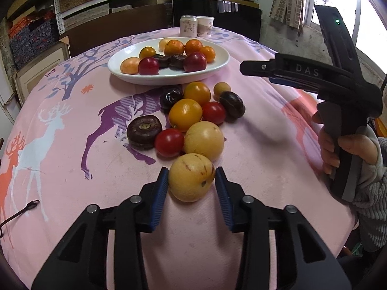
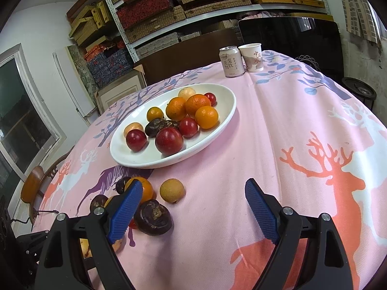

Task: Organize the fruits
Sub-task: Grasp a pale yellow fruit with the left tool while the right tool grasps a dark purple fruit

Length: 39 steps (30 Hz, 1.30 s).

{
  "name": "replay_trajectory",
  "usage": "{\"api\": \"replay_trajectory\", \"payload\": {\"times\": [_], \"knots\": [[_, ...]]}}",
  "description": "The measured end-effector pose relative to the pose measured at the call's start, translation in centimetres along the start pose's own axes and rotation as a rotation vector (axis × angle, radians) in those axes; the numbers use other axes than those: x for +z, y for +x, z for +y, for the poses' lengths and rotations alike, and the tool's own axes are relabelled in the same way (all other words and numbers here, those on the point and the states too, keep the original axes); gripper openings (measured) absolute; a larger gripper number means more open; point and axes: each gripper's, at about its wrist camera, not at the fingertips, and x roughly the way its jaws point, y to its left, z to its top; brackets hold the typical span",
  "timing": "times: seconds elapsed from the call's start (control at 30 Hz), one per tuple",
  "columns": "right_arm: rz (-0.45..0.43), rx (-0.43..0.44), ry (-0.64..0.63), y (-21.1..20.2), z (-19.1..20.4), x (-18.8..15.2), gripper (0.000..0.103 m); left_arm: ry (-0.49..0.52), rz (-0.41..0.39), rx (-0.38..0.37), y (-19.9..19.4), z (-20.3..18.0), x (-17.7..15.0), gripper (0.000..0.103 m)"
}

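left claw (image 1: pixel 191 181) brackets the nearest pale yellow fruit (image 1: pixel 191 177), one blue pad on each side; the pads look to be touching or almost touching the skin, and whether they are clenched on it cannot be told. the fruit rests on the pink counter (image 1: pixel 266 164), at the end of the loose pile (image 1: pixel 191 116) farthest from the white plate (image 1: pixel 217 68), with the rest of the pile between it and the plate. step in hand, as judged: the grasp of one loose fruit for transfer to the plate, which already carries about ten. the next move calls for a firm but gentle squeeze, a lift clear of the larger yellow fruit (image 1: pixel 204 140) touching it on the plate side, then carriage over the pile to a bare patch of plate. the fruit is slightly oval, its long axis lying roughly across the claw, stem scar facing the camera. right claw (image 2: pixel 193 207) hangs released and empty, nearer the plate than the left.
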Motion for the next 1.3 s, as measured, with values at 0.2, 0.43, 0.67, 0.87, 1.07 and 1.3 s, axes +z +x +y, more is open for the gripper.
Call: {"api": "replay_trajectory", "payload": {"times": [0.2,0.43,0.67,0.87,1.07,1.3], "knots": [[0.076,0.058,-0.059,0.9,1.3,-0.5,0.087,-0.105,-0.042,0.040,-0.8,2.0,0.0,0.039],[0.153,0.037,-0.140,1.8,3.0,-1.4,0.083,-0.137,-0.038,0.062,-0.7,2.9,0.1,0.039],[0.078,-0.111,-0.050,0.4,0.8,-1.1,0.078,-0.139,-0.032,0.059,-0.6,2.9,0.0,0.039],[0.094,-0.080,-0.052,0.3,0.5,-1.0,0.077,-0.139,-0.038,0.060,-0.7,2.9,0.0,0.039],[0.107,-0.176,-0.278,1.2,3.6,-1.2,0.072,-0.145,-0.039,0.061,-0.7,3.0,0.0,0.039],[0.159,-0.166,-0.238,3.3,2.0,0.0,0.052,-0.142,-0.027,0.059,-0.4,3.0,0.1,0.039]]}}
